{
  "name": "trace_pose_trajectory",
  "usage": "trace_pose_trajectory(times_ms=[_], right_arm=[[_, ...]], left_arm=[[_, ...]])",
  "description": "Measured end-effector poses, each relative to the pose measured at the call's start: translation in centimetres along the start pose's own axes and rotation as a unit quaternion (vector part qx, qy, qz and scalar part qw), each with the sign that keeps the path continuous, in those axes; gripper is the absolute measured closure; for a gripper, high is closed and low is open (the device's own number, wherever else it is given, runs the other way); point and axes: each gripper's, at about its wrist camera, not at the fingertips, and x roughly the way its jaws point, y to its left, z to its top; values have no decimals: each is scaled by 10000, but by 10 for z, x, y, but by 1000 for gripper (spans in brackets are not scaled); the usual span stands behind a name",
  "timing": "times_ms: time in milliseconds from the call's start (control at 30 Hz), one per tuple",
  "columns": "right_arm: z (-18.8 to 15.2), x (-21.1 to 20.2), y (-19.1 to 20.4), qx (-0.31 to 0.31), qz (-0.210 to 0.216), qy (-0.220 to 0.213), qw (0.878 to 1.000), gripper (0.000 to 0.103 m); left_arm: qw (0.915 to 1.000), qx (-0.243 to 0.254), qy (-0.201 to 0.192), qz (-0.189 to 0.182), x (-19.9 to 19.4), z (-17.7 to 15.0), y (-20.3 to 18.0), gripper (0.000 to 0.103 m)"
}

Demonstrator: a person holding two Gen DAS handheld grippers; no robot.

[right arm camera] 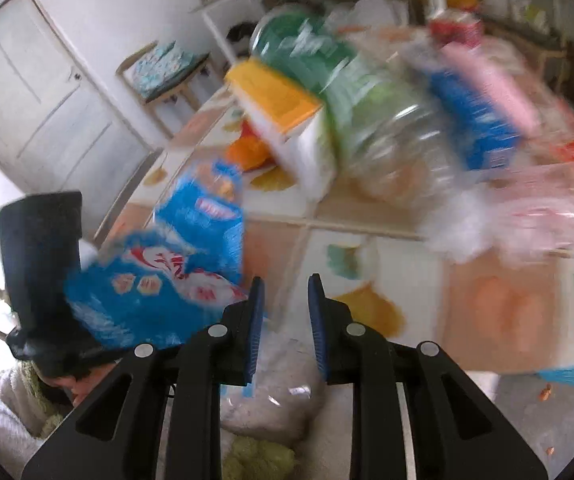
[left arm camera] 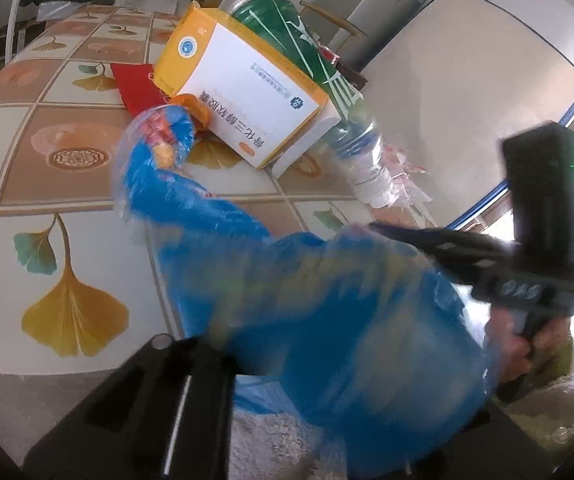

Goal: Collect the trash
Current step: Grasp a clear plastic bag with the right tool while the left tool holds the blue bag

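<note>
Crinkled blue snack bag (right arm camera: 159, 276), red-white print, clenched in left tongs (left arm camera: 271, 364); at ten o'clock from right tongs (right arm camera: 285, 320), parted, gripping nothing.

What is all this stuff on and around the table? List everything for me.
blue bag: one, blue plastic, held at the table's near edge
box: one, white and orange, on the table
bottle: one, clear with green label, lying behind the box
red packet: one, beside the box
table: one, leaf-pattern cloth
chair: one, wooden, by the door
door: one, white
left gripper: black, shut on the blue bag
right gripper: black, blue pads, open
</note>
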Motion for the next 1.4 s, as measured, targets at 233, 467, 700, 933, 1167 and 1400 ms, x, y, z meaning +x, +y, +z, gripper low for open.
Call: trace_pose_trajectory(times_ms=[233, 467, 700, 933, 1167, 1400], right_arm=[[-2, -83, -68, 642, -952, -1075, 9876, 34], [-15, -64, -145, 2920, 184, -780, 9531, 34], [-13, -28, -177, 4128, 730, -861, 9038, 34], [-8, -8, -197, 4966, 926, -1188, 8548, 34], [-22, 4, -209, 5688, 1220, -1278, 8033, 66], [-42, 6, -224, 5913, 1639, -1299, 7789, 83]], left_arm=[[9999, 128, -36, -26, -8, -6, -5, 101], [9989, 401, -170, -141, -16, -6, -26, 101], [9972, 655, -163, -307, -14, -5, -44, 101], [9942, 974, -157, -425, -11, -7, -63, 101], [9898, 1362, -77, -401, -6, -12, -84, 101], [9878, 1521, -40, -320, -5, -13, -96, 101]])
